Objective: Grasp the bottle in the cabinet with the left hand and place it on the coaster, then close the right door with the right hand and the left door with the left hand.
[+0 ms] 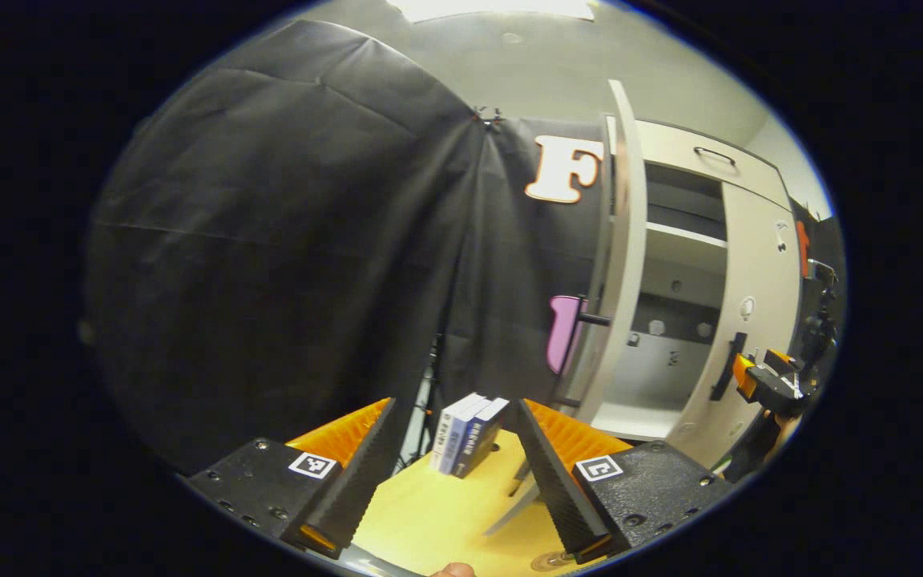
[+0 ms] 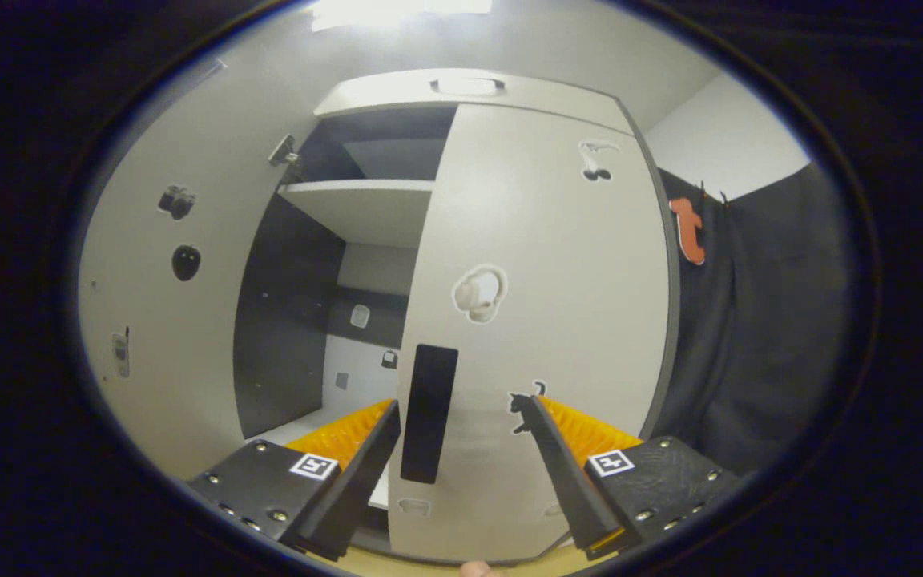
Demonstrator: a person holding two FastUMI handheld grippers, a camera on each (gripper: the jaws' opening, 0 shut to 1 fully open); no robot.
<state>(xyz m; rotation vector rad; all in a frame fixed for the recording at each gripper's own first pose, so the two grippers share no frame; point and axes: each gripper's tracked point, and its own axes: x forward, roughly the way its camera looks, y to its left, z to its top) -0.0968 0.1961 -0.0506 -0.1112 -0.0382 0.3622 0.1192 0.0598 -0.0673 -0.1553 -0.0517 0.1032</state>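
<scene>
The pale cabinet (image 1: 690,152) stands to the right in the left gripper view. Its left door (image 1: 624,264) is swung wide open and seen edge-on, with a dark handle (image 1: 594,319). The right door (image 1: 758,304) lies across the right half of the front. My right gripper (image 1: 774,385) is beside that door's black handle (image 1: 726,365). In the right gripper view the right door (image 2: 542,304) is close ahead, and its handle (image 2: 428,413) lies between the fingers of my open right gripper (image 2: 463,405). My left gripper (image 1: 455,405) is open over the yellow table (image 1: 437,513), holding nothing. A round coaster (image 1: 548,559) lies by its right finger.
A few books (image 1: 469,433) stand upright on the table just beyond my left fingers. Inside the cabinet I see a shelf (image 2: 365,204) and a dark back wall. The open left door (image 2: 157,320) fills the left side of the right gripper view.
</scene>
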